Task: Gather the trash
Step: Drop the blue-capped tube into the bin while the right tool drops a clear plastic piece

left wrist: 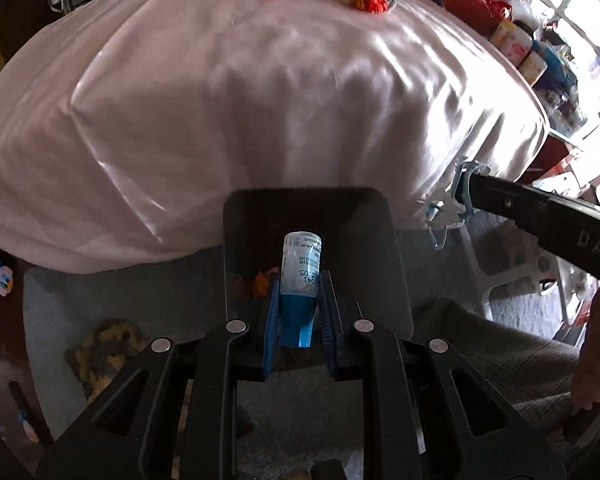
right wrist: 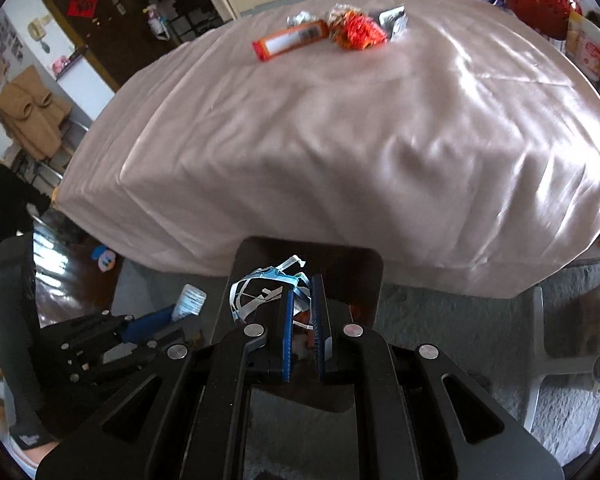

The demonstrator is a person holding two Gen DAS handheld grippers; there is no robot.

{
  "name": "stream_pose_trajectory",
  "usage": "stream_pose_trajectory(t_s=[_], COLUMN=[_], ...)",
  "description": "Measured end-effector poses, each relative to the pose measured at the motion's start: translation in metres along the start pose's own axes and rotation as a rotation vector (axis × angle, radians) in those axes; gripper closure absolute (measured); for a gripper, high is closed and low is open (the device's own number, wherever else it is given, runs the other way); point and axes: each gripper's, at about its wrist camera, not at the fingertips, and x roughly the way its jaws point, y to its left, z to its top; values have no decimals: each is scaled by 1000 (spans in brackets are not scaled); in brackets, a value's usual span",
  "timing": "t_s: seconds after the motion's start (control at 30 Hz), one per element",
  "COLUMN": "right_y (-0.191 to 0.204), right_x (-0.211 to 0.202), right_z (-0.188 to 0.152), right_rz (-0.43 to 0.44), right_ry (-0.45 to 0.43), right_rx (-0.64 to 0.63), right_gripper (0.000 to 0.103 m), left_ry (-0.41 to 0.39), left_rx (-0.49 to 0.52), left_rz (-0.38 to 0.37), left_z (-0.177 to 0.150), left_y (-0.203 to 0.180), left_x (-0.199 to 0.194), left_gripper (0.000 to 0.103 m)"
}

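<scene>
My left gripper (left wrist: pixel 300 280) is shut on a small clear bottle (left wrist: pixel 302 264) by its blue cap and holds it over a dark bin (left wrist: pixel 360 232) on the floor. In the right wrist view that bottle (right wrist: pixel 189 300) shows at the lower left, beside the bin (right wrist: pixel 348 268). My right gripper (right wrist: pixel 302 286) is shut on a tangle of white and blue strips (right wrist: pixel 260 284) above the bin's mouth. The left wrist view catches those strips (left wrist: pixel 440 208) off to the right of the bin. An orange tube (right wrist: pixel 290 40), an orange wrapper (right wrist: pixel 358 32) and silver foil (right wrist: pixel 394 20) lie on the far side of the table.
A table under a pink cloth (right wrist: pixel 340 140) fills the view behind the bin. Orange scraps (left wrist: pixel 260 280) lie inside the bin. Grey carpet (right wrist: pixel 440 320) and a white chair base (right wrist: pixel 548 344) are to the right. A hand (left wrist: pixel 596 360) grips the right tool.
</scene>
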Motion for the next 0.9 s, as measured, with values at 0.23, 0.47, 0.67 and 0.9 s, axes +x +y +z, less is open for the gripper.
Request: stream_pose_trajectory(t_s=[0.23,0.47,0.67,0.9], right_y=[-7,-1,-2,-7], right_x=[14,22,27,23], right_z=[0,3,7,10], right_rz=[12,14,9,23], right_ry=[30,62,75,62], right_rx=[25,17,33,56], right_gripper=[93,90,90,60], left_ry=[26,48,56,40], left_rx=[26,27,25,23], left_rz=[2,-13,-7,2], left_z=[0,3,5,5], left_y=[-4,-7,-7,-2], left_x=[18,27,30,26], left_gripper=[85,85,82,65])
